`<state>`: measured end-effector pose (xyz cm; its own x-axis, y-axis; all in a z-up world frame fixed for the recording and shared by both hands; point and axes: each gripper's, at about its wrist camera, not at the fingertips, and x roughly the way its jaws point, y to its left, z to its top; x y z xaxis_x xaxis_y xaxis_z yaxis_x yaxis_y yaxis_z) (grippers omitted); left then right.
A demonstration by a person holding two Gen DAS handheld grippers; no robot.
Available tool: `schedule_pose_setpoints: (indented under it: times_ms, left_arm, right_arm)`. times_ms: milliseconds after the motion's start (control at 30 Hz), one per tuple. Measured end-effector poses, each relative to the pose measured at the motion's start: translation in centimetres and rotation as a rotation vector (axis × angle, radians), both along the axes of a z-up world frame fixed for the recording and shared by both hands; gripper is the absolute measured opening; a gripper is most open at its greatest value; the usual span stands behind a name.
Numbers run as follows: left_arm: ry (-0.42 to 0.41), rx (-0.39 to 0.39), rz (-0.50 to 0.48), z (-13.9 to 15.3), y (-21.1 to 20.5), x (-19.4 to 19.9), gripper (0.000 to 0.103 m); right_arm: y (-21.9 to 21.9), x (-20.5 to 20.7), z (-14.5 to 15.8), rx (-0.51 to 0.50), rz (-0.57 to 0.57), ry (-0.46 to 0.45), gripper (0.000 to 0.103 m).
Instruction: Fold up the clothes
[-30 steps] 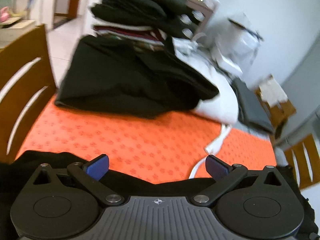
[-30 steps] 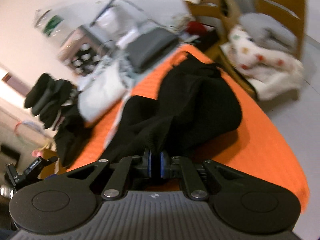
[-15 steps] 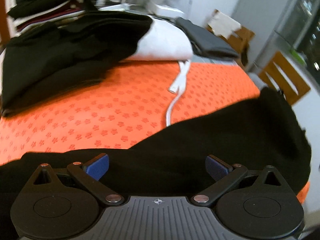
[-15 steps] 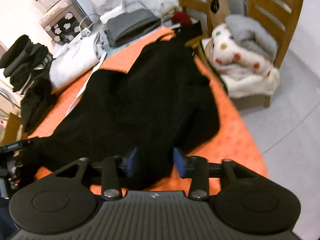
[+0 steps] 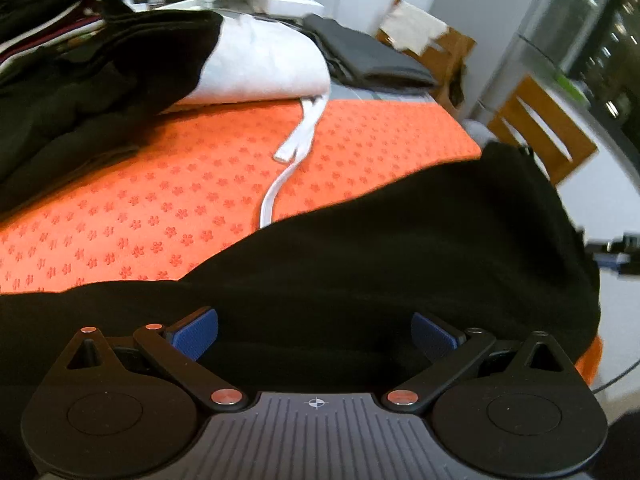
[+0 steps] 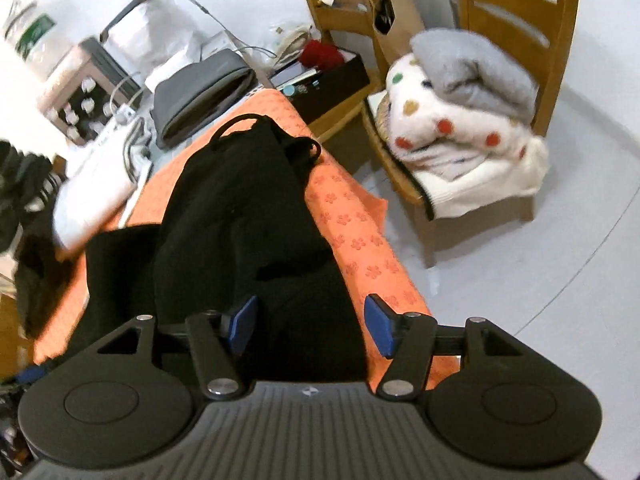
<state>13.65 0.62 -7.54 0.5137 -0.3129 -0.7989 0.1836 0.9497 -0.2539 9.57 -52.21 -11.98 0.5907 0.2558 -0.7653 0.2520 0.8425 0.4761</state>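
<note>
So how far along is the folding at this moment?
Done: a pile of dark folded clothes and a white folded item sit at the far end of the orange tablecloth. In hand: nothing; the left gripper and right gripper are both open above the black garment, which lies lengthwise and rumpled. Left: folding that garment.

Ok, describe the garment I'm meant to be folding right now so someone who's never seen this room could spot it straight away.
Find the table with the orange flower-print cloth. The black garment lies spread along the cloth's near edge, right in front of both open grippers, its thin looped straps at the far end toward the wooden chair. Unlike the other dark clothes, which sit piled at the far side, it lies alone and flat.
</note>
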Motion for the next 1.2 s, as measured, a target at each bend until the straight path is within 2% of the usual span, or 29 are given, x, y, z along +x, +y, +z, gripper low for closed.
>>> schedule_pose_setpoints:
  times_ms: [133, 333, 367, 400, 433, 467, 500, 533, 600, 667, 767, 1033, 1067, 1100, 1200]
  left_arm:
    - [0.041, -0.064, 0.112, 0.3, -0.8, 0.8, 0.102]
    - [0.159, 0.008, 0.255, -1.8, -2.9, 2.0, 0.102]
    - [0.172, 0.026, 0.277, -2.1, -3.2, 2.1, 0.102]
    - [0.178, 0.043, 0.293, -2.3, -3.4, 2.0, 0.099]
    - [0.176, 0.070, 0.314, -2.4, -3.7, 1.9, 0.096]
    - [0.168, 0.104, 0.338, -2.3, -3.9, 1.7, 0.078]
    - [0.164, 0.126, 0.369, -2.2, -3.7, 1.5, 0.053]
    - [0.160, 0.144, 0.401, -2.0, -3.4, 1.3, 0.043]
    - [0.165, 0.069, 0.479, -1.7, -1.7, 0.5, 0.011]
    - [0.163, -0.022, 0.554, -1.2, 0.1, -0.6, 0.008]
    - [0.096, -0.054, 0.609, 0.3, 0.6, -2.0, 0.007]
    - [-0.180, -0.091, 0.720, 6.3, 1.2, -4.8, 0.006]
    - [-0.211, -0.100, 0.734, 7.0, 1.5, -5.1, 0.006]
    - [-0.247, -0.101, 0.743, 7.8, 1.7, -5.4, 0.006]
    - [-0.350, -0.109, 0.755, 10.4, 2.6, -6.3, 0.006]
  right_arm:
    - [-0.7, 1.1, -2.0, 0.115, 0.004, 0.003, 0.067]
    - [-0.5, 1.9, -3.9, 0.235, 0.052, 0.006, 0.064]
    - [-0.4, 2.0, -3.9, 0.250, 0.066, 0.003, 0.054]
    - [-0.4, 2.0, -3.8, 0.263, 0.078, -0.002, 0.038]
    - [-0.3, 2.1, -3.7, 0.270, 0.090, -0.005, 0.030]
    - [-0.2, 2.2, -3.4, 0.260, 0.101, -0.007, 0.026]
    - [-0.1, 2.3, -3.0, 0.248, 0.112, -0.013, 0.021]
    - [-0.1, 2.5, -2.6, 0.244, 0.118, -0.018, 0.019]
    - [-0.3, 2.8, -1.6, 0.248, 0.119, -0.036, 0.014]
    - [-0.6, 3.2, -0.4, 0.256, 0.122, -0.064, 0.012]
    - [-1.2, 4.0, 1.9, 0.258, 0.133, -0.114, 0.011]
    - [-1.6, 5.6, 8.2, 0.238, 0.155, -0.269, 0.007]
    - [-1.5, 5.4, 9.0, 0.238, 0.149, -0.292, 0.006]
    - [-1.4, 5.0, 9.7, 0.240, 0.134, -0.322, 0.001]
    - [-1.4, 3.5, 12.4, 0.245, 0.075, -0.421, 0.001]
